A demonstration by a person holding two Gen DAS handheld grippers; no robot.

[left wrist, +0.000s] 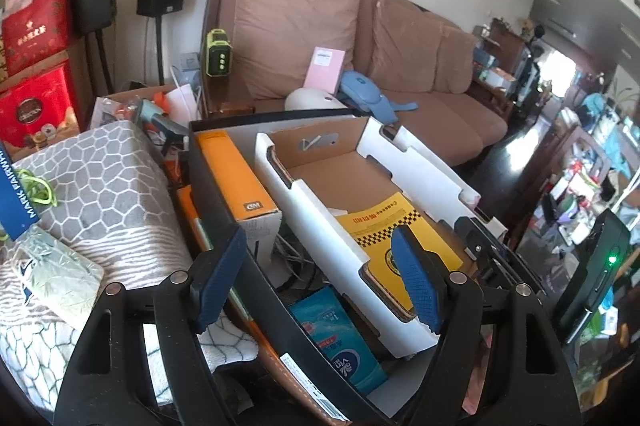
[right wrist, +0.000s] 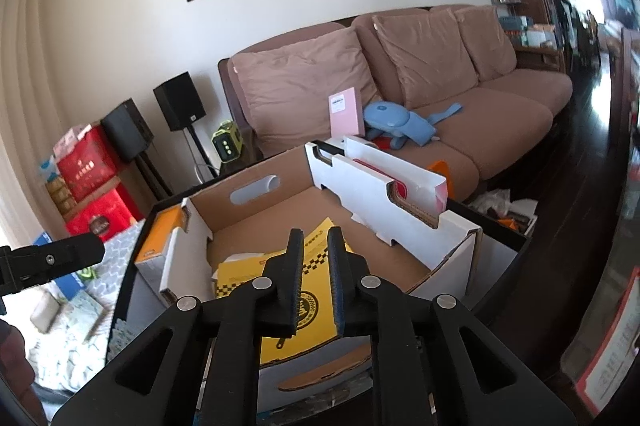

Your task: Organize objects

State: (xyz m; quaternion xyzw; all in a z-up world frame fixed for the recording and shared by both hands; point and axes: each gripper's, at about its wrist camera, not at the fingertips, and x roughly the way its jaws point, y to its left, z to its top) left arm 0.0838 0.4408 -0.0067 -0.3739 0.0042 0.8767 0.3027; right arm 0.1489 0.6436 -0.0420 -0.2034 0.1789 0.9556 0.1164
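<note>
A white-walled cardboard box (left wrist: 320,222) sits inside a larger black box (left wrist: 218,202). A yellow checkered booklet (left wrist: 394,226) lies on its floor. My left gripper (left wrist: 320,282) is open and empty, its blue pads straddling the white box's left wall. In the right wrist view the same cardboard box (right wrist: 404,214) holds the yellow booklet (right wrist: 316,318). My right gripper (right wrist: 316,278) hovers over the booklet with its jaws nearly together and a narrow gap showing; nothing is visibly held.
An orange box (left wrist: 236,178) and a blue tissue pack (left wrist: 340,338) stand in the black box. A grey patterned blanket (left wrist: 104,194) lies left. A brown sofa (right wrist: 460,98) behind carries a pink card (right wrist: 346,114) and a blue toy (right wrist: 400,124). Red gift boxes (left wrist: 36,106) stand far left.
</note>
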